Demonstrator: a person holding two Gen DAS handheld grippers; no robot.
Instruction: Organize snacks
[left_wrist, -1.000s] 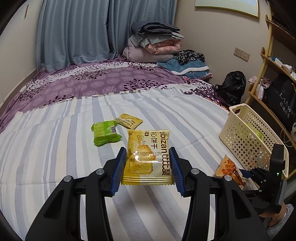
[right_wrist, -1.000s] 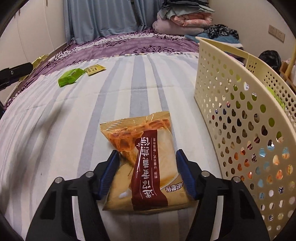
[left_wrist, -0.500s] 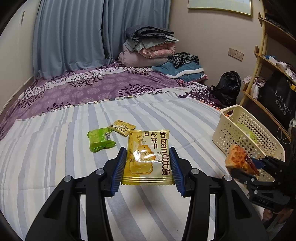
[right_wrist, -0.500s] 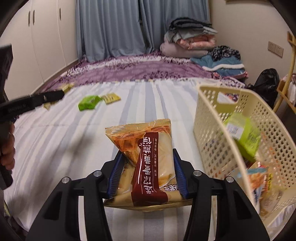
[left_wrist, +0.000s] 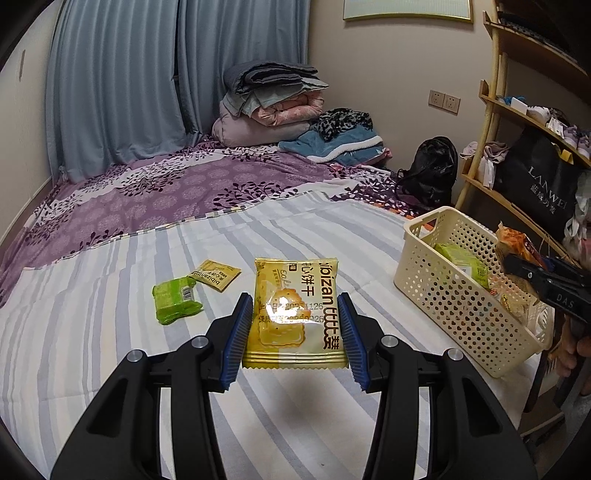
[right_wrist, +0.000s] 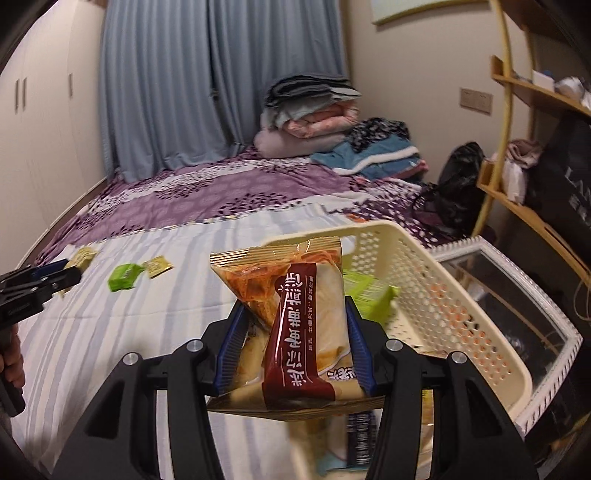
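Note:
My left gripper (left_wrist: 295, 332) is shut on a yellow biscuit packet (left_wrist: 295, 310) and holds it above the striped bed. My right gripper (right_wrist: 293, 343) is shut on an orange and maroon snack packet (right_wrist: 295, 317) and holds it over the near end of the cream basket (right_wrist: 443, 295). The basket also shows in the left wrist view (left_wrist: 461, 295), with green and other packets inside. A green packet (left_wrist: 175, 300) and a small yellow packet (left_wrist: 216, 274) lie on the bed left of my left gripper.
Wooden shelves (left_wrist: 517, 155) stand right of the bed, with a black bag (left_wrist: 432, 173) on the floor. A white framed mirror (right_wrist: 517, 295) lies beyond the basket. Folded blankets (left_wrist: 273, 107) are piled at the bed's far end.
Both grippers have risen with their packets. My right gripper has moved from beside the basket on the bed to above its near end.

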